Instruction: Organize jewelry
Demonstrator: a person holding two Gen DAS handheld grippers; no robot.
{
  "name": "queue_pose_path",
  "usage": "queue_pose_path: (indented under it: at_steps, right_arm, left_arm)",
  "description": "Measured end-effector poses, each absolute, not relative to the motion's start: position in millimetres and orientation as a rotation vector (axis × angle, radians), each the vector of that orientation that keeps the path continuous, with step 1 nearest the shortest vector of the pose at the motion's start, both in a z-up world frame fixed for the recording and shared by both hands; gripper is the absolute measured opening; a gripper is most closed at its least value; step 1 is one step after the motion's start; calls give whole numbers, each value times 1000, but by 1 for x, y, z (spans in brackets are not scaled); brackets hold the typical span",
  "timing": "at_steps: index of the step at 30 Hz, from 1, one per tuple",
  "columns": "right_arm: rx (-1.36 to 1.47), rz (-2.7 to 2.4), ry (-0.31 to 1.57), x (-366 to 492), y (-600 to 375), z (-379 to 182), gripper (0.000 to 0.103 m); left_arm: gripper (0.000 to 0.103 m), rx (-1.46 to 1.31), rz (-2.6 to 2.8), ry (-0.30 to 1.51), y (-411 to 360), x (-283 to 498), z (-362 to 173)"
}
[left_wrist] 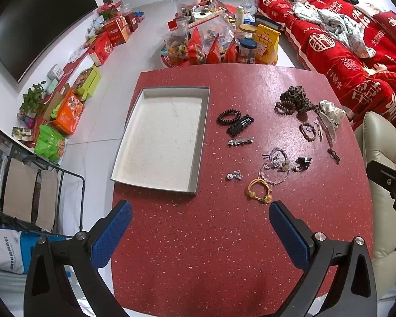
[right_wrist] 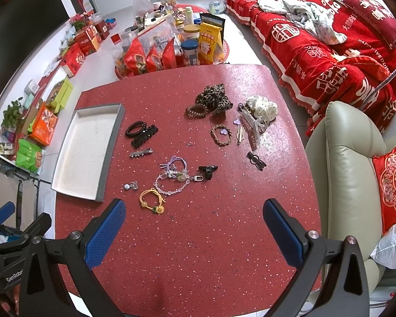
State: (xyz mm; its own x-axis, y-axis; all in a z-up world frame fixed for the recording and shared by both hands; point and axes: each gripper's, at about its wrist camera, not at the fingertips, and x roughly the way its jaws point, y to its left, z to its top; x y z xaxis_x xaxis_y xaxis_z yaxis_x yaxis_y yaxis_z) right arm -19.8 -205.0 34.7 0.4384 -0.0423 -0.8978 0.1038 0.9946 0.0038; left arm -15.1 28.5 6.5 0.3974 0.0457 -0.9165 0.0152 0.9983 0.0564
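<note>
One tray (left_wrist: 198,142); two black hair ties (left_wrist: 228,116); both tongs (left_wrist: 200,222) agape.

In the left wrist view the right gripper (left_wrist: 390,185) is cut off by the right edge, so only a black part of its body shows and its jaws cannot be read. In the right wrist view the left gripper (right_wrist: 2,216) is clipped by the left edge, one blue pad showing. The small silver trinket (right_wrist: 131,185) beside the white tray (right_wrist: 103,185) is too small to identify. The white claw clip (right_wrist: 252,129) partly hides under the cream scrunchie (right_wrist: 264,108)
</note>
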Motion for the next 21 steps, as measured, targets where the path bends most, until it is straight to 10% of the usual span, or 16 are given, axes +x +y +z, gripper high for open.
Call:
queue_pose_path:
  at_steps: [21]
  right_arm:
    - [119,-126,1232,0,-242,-38,103]
  left_arm:
    - [103,-46,-68,1300,3,24,-72]
